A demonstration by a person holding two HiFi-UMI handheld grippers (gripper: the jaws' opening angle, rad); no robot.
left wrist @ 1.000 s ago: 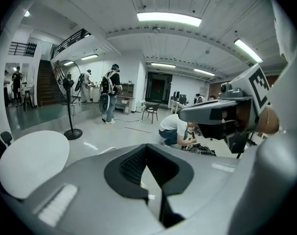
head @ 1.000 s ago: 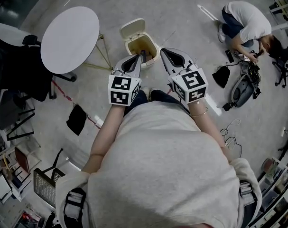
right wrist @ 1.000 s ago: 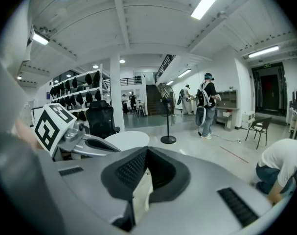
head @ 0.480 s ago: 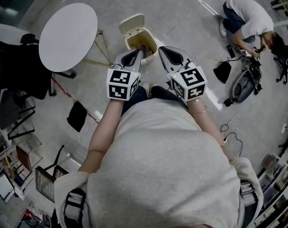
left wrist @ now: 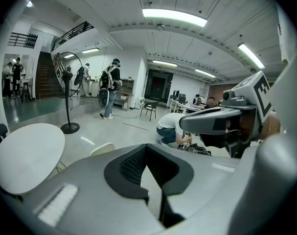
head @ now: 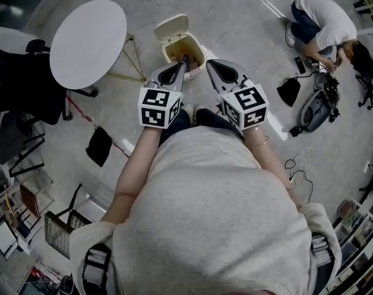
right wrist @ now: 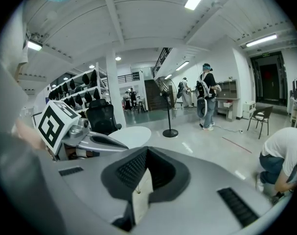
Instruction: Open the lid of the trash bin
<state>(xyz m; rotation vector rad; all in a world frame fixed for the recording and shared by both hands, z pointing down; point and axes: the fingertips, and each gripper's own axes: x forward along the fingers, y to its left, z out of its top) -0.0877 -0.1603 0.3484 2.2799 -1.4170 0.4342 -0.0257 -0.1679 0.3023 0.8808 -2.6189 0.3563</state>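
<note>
The trash bin point(head: 197, 49) stands on the floor directly ahead of you, just beyond both tongs. Its cream lid point(head: 171, 28) is already tipped up and back at the far left end, and the brownish inside is exposed. Its long axis runs from near-right to far-left, with the hinge side away from you. Your left tongs point(head: 184, 66) are the nearer pair, with their tip over the near rim of the opening; contact cannot be confirmed. Your right tongs point(head: 210, 64) sit just beside the bin's right edge. Both pairs are pressed together at the tips and pinch nothing; only pale floor shows through the gap behind the tips. Judged from the raised lid, the opening looks done or all but done. The round white table point(head: 88, 39) stands to the left, apart from the bin. No brand or label is readable on the bin; the cubes point(head: 157, 108) carry only black-and-white square markers.
</note>
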